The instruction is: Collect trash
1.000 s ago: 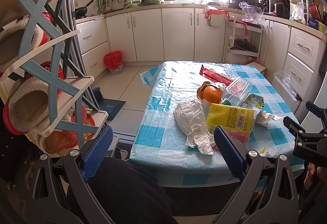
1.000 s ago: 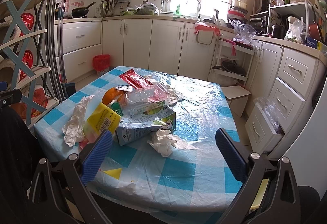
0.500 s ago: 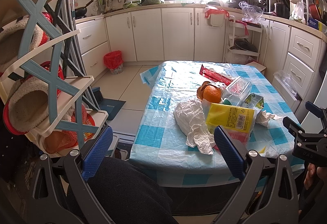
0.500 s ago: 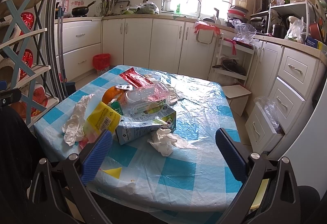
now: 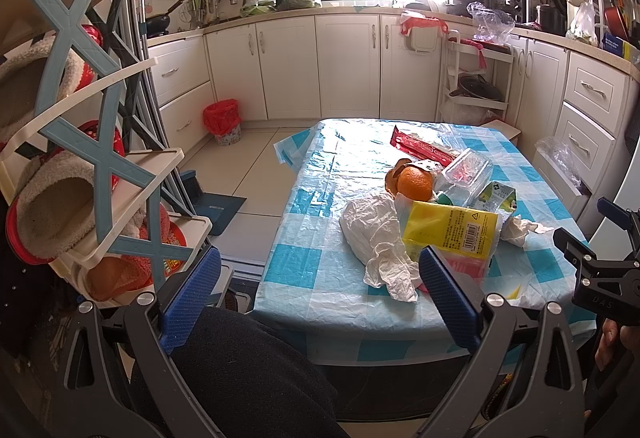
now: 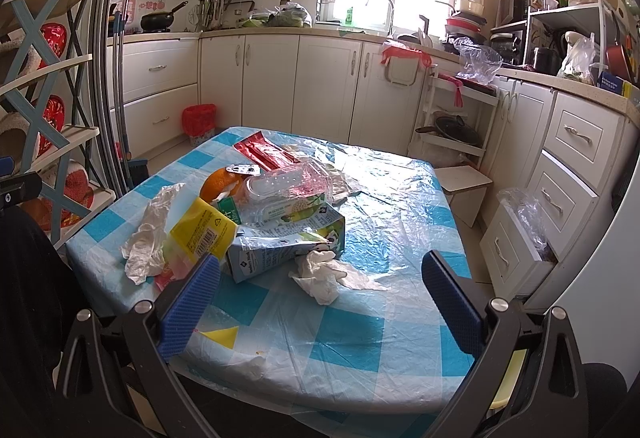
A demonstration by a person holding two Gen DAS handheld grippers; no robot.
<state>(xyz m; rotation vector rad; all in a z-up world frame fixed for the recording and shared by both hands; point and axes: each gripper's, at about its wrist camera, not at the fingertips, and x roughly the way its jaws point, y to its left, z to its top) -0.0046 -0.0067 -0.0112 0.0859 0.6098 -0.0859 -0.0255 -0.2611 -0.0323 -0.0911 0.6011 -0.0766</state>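
Above the checked table [image 6: 360,342], both grippers — left [image 5: 320,290] and right [image 6: 320,298] — hover with jaws apart, empty. Best start: the crumpled tissue [image 6: 324,272] nearest the right gripper — pinch its bunched middle.

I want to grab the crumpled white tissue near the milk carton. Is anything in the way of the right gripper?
Nothing visible blocks it. The right gripper is open, and the crumpled tissue lies on bare tablecloth straight ahead of it. The carton sits just behind the tissue, touching its far edge.
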